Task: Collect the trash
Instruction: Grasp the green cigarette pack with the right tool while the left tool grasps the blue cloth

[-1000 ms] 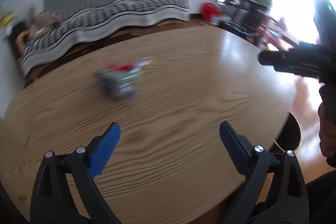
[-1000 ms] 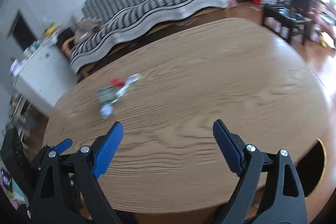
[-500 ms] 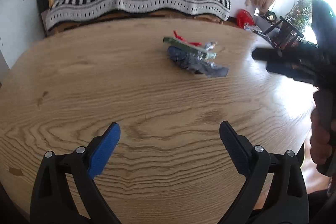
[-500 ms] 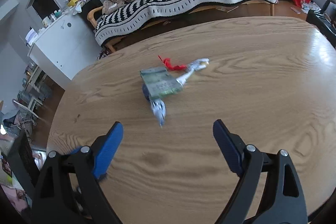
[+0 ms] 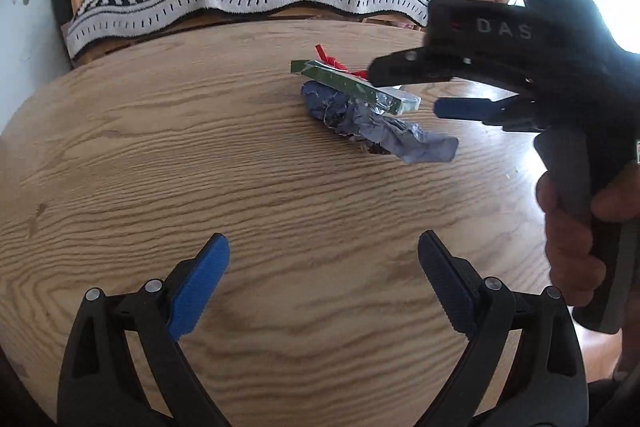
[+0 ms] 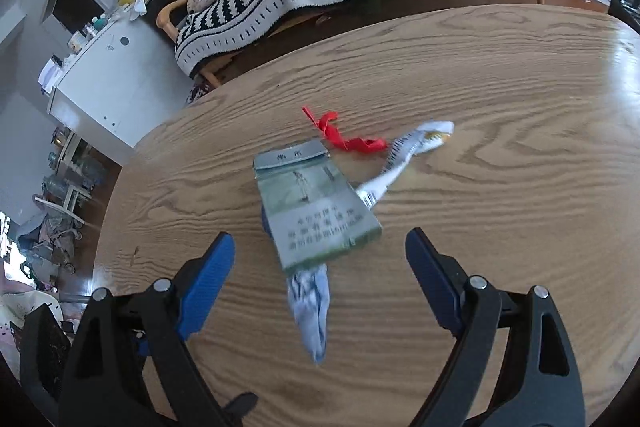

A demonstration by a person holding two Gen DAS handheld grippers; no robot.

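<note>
1. A small heap of trash lies on the wooden table [image 6: 500, 75]. In the right wrist view it sits in the middle of the frame.
2. The heap has four bits. A green flat box [image 6: 316, 207] lies on top of a crumpled blue-grey wrapper [image 6: 310, 307]. A red strip [image 6: 344, 137] lies just above the box in the frame. A twisted white wrapper [image 6: 404, 159] lies to the right of the box, and its lower end seems to touch the box.
3. The right gripper [image 6: 320, 263] has its jaws wide apart. Nothing is between its pads yet. The near edge of the box and the blue-grey wrapper sit right in front of the gap, in the lower middle of the frame.
4. In the left wrist view, the right gripper comes in from the right edge, close over the heap. A hand [image 5: 576, 227] holds its grip at the right of the frame.
5. The left gripper [image 5: 322, 283] is wide apart too and holds nothing. The box [image 5: 352, 87] and the blue-grey wrapper [image 5: 376, 127] are well above it in the frame, upper middle.
6. So no trash is picked up yet. All four bits are on the table.
7. The step in hand looks like the reach for the first bit, most likely the box or the wrapper under it.
8. No bin or bag shows in either view, so where the trash should go cannot be told.
</note>
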